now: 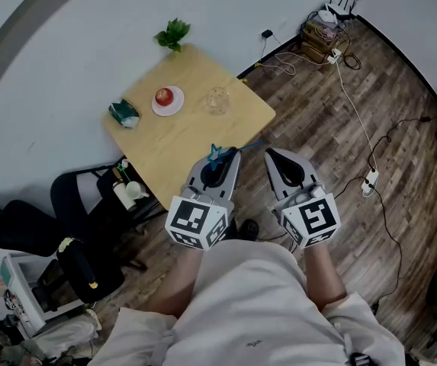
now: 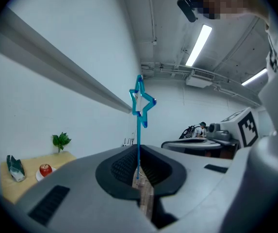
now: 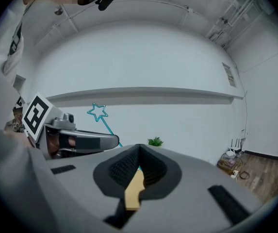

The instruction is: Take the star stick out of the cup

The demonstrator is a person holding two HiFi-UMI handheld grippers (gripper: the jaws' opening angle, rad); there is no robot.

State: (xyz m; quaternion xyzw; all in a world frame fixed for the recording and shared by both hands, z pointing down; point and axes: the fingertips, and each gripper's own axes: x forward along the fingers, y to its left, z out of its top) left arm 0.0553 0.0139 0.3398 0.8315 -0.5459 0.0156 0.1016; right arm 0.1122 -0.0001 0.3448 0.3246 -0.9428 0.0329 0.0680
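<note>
My left gripper (image 1: 220, 158) is shut on the thin blue star stick (image 2: 139, 149), held in the air at the wooden table's (image 1: 195, 132) near corner. The outlined star (image 2: 141, 103) stands above the jaws; the star (image 3: 98, 111) also shows in the right gripper view, past my left gripper (image 3: 80, 141). A clear glass cup (image 1: 216, 100) stands empty on the table, far from both grippers. My right gripper (image 1: 273, 157) hangs just right of the left one. Its jaws are together, and the stick's lower part runs behind their tips.
The table also bears a red apple (image 1: 165, 96) on a white plate (image 1: 169, 108), a green pack (image 1: 124, 113) and a small plant (image 1: 172, 33). A black chair (image 1: 88, 197) stands at its left. Cables and a power strip (image 1: 369, 183) lie on the wood floor.
</note>
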